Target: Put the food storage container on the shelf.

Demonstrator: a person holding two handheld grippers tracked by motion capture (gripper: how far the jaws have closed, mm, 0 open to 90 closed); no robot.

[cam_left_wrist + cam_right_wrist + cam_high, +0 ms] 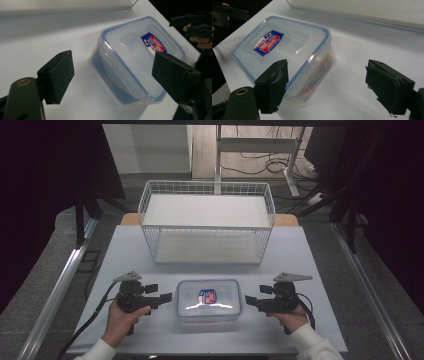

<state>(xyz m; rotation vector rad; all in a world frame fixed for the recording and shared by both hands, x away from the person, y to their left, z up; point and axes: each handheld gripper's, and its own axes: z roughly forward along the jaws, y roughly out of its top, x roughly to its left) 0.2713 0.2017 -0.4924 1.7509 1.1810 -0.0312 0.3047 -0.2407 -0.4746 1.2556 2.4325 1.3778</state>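
A clear plastic food box (pixel 208 299) with a blue-rimmed lid and a red and blue label lies flat near the table's front edge. My left gripper (pixel 165 298) is held just left of it, jaws wide apart and empty, pointing at the box (pixel 135 57). To the right of the box, my right gripper (pixel 250 301) also stands open with nothing in it. The box (pixel 287 52) lies ahead of its left jaw. Neither gripper touches the box.
A white wire basket (pixel 206 221) with a white floor stands at the back of the white table (pixel 300 265). Bare tabletop lies between basket and box. Beyond the table are a desk frame and cables on the floor.
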